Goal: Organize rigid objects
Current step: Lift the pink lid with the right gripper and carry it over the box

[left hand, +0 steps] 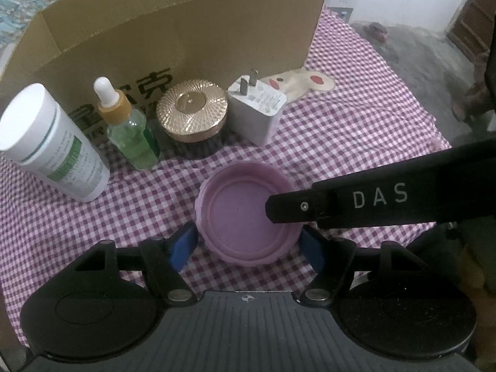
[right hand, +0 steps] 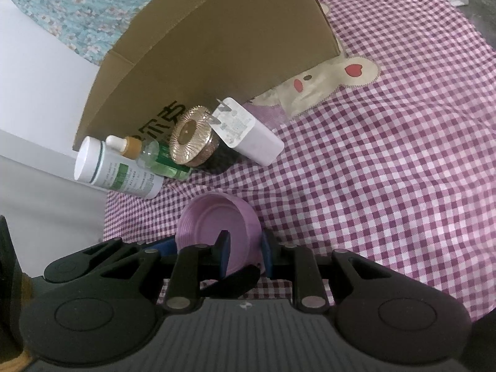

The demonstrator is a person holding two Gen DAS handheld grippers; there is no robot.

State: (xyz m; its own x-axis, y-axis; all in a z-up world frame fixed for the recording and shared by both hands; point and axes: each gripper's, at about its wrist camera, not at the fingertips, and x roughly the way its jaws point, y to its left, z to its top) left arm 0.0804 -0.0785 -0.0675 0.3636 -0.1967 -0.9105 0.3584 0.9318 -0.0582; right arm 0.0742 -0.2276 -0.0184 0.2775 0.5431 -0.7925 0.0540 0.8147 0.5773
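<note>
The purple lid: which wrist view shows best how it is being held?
The left wrist view: the purple lid lies open side up, a blue pad at each side, and one of the right gripper's fingers reaches inside it. The right wrist view shows the lid tilted, its wall pinched between that gripper's pads.

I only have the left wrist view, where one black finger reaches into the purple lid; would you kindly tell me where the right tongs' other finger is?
Observer: It is outside the lid's wall; the right tongs are shut on that wall.
Operator: Thank you. What lies left of the white bottle?
Observer: The cloth ends there; a plain white surface lies beyond.
</note>
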